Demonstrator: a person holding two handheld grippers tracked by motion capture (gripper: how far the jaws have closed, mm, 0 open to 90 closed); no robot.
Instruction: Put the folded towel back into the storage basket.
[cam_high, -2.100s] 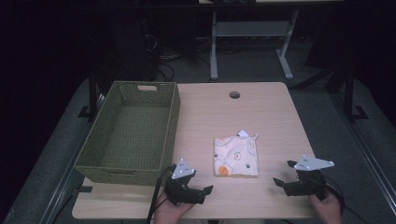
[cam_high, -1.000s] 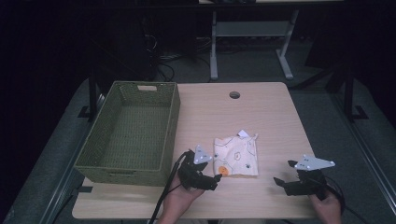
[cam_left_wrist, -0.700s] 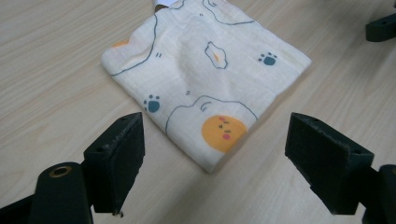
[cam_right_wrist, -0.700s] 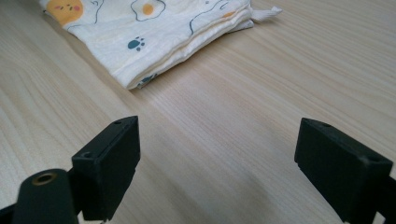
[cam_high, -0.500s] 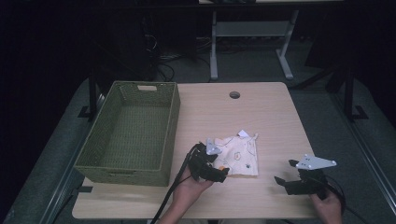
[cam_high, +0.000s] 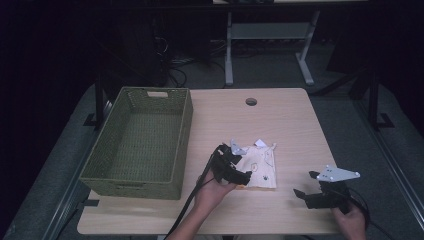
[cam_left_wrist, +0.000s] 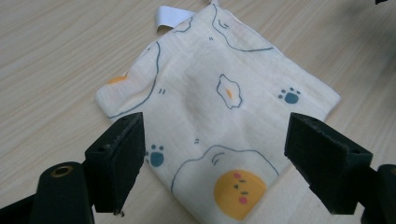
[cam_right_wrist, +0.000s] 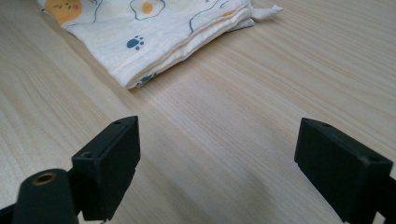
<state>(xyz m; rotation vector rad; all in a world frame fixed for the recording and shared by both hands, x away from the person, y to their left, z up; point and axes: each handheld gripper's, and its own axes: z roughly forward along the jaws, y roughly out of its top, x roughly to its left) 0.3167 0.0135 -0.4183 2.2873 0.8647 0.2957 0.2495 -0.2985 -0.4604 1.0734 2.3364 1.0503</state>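
**Cloth not yet gripped, basket still empty**

Cloth (cam_high: 257, 167) folded flat on the surface (cam_high: 280, 120), near the middle of the front half, just right of the woven basket (cam_high: 137, 145). Printed with fried eggs, paw marks and a round orange face; white tag (cam_left_wrist: 170, 15) sticking out at the far edge.

Left gripper (cam_high: 239, 176) at the near left corner of the cloth, jaws wide apart and straddling that corner in the left gripper view, one on each side of the orange face. Nothing pinched between them. Hard to tell whether the jaw tips touch the fabric or hang just above it.

Right gripper (cam_high: 312, 192) well apart from the cloth, near the front right of the surface, jaws wide as well, bare wood between them and the stacked fold of the cloth (cam_right_wrist: 154, 42) farther ahead.

Judged progress: early. Reach to the cloth about done, grasp not yet made. Basket holding nothing, so if the cloth is meant for it, closing on the corner, lifting, carrying left over the rim and letting go all remain. Thin layered fabric likely to slip or unfold from a shallow pinch.
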